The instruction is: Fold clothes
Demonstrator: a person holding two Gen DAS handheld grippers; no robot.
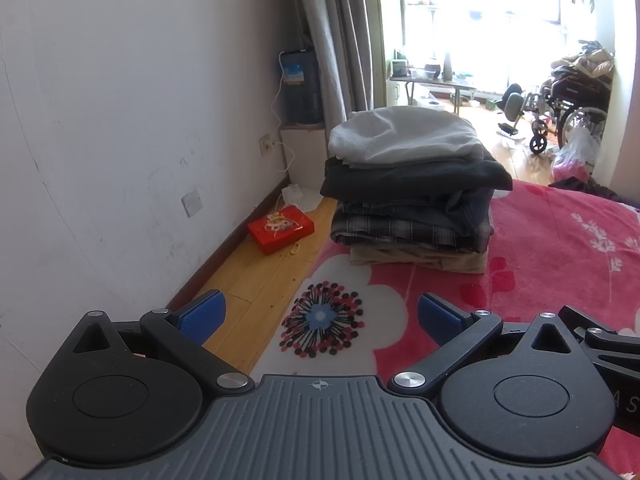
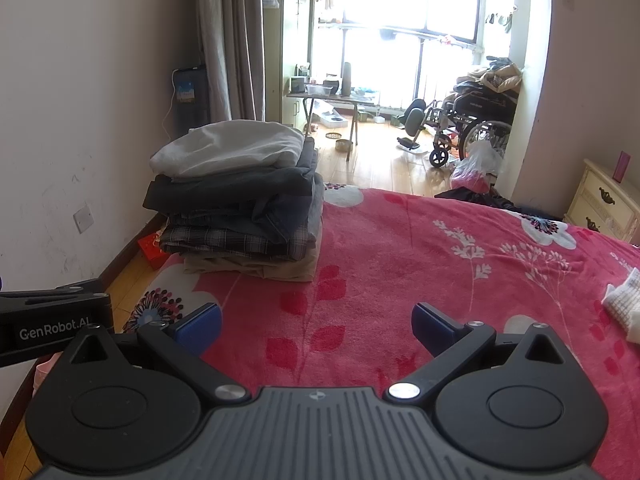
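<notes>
A stack of folded clothes [image 1: 412,192] is seen on the far left corner of a bed covered by a red fleece blanket with white and dark flower prints [image 2: 440,264]. The stack is topped by a pale grey garment [image 1: 404,136], rounded and loosely folded. Under it lie a dark charcoal garment [image 1: 416,178], a blue-grey denim piece [image 1: 416,208], a grey plaid garment [image 1: 400,234] and, at the bottom, a beige one [image 1: 420,260]. Five layers can be counted, though more may be hidden between them. The edges are roughly aligned, with the upper pieces overhanging slightly.

The left gripper [image 1: 320,316] is held above the near left edge of the bed, its blue-padded jaws spread wide with nothing between them. The right gripper [image 2: 316,326] is held over the open blanket, its jaws likewise spread and empty. Both are well apart from the stack, and nothing lies between them and it.

At the right edge of the bed a small white knitted cloth [image 2: 624,308] is visible, partly cut off by the frame. On the wooden floor beside the bed a red box [image 1: 280,232] lies near the white wall. Farther off, one grey curtain [image 1: 340,36], one folding table [image 2: 332,100] loaded with small items, one wheelchair [image 2: 468,124] piled with clothing and one cream drawer cabinet [image 2: 600,204] are seen. A dark garment [image 2: 476,198] lies at the far end of the bed.
</notes>
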